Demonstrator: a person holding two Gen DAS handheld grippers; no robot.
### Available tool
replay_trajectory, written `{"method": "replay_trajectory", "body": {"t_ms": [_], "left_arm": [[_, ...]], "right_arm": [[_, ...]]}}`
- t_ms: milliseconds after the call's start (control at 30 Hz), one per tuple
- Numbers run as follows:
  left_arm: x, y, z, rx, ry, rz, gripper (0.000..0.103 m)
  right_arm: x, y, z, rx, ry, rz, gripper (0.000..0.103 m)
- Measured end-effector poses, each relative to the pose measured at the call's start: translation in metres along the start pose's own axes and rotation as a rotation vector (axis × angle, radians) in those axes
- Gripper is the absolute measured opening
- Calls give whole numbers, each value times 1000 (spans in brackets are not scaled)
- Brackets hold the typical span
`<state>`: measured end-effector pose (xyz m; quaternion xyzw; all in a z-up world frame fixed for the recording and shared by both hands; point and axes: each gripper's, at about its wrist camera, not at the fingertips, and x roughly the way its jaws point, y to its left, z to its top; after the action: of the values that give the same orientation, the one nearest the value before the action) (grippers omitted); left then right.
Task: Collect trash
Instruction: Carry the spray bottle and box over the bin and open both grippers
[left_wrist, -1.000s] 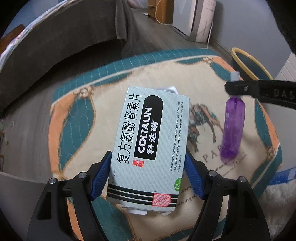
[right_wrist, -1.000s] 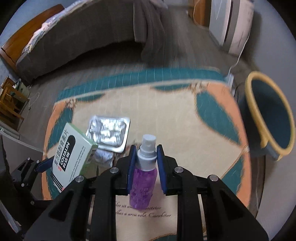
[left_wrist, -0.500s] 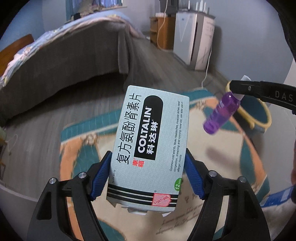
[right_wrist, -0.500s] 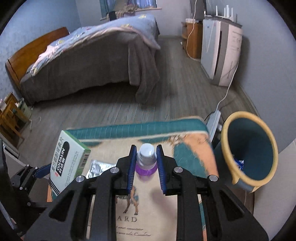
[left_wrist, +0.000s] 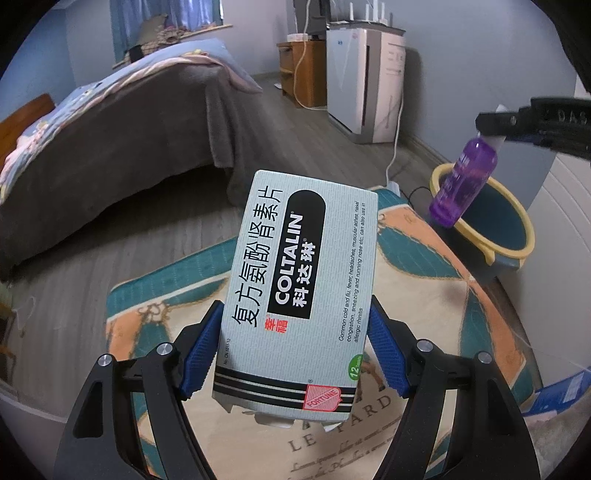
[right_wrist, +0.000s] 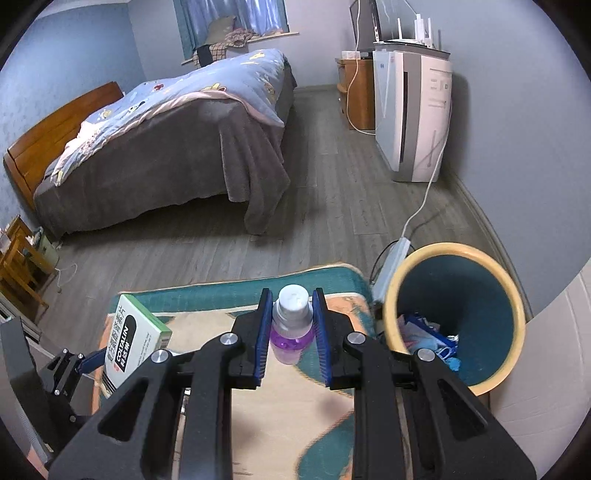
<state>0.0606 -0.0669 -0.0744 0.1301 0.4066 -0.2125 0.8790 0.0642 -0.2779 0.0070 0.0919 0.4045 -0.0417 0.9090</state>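
- Coltalin box (left_wrist: 295, 295) fills the left wrist view, clamped between the left gripper's (left_wrist: 293, 354) jaws.
- Purple spray bottle (right_wrist: 291, 325), pinched in the right gripper's (right_wrist: 291, 332) jaws; only this view reveals trash inside the bin (right_wrist: 513, 295).

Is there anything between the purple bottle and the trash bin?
Nothing. In the right wrist view, only patterned cloth shows between the purple bottle, held in the right tool, and the trash bin. The bin sits just right of it.

Bed with grey blanket (right_wrist: 177, 162) occupies upper left of frame; white air purifier (right_wrist: 413, 114) stands at upper right against wall beside wooden cabinet (right_wrist: 356, 92); patterned teal-orange rug (left_wrist: 424, 280) covers lower centre on grey plank floor (right_wrist: 332, 206).
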Motion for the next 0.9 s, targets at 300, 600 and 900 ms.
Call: {"method": "replay_trajectory", "body": {"t_ms": [300,600,900], "left_arm": [[14,-28,5,6,24,-8,76],[26,-65,15,23,36,-21,76],[35,-117,32,50,20,-85,76]], "right_arm": [[-8,-26,-2,-18,0,-17,21],[-15,-61,-5,24,1,-13,21],[-19,-110,-8,69,4,-83,21]]}}
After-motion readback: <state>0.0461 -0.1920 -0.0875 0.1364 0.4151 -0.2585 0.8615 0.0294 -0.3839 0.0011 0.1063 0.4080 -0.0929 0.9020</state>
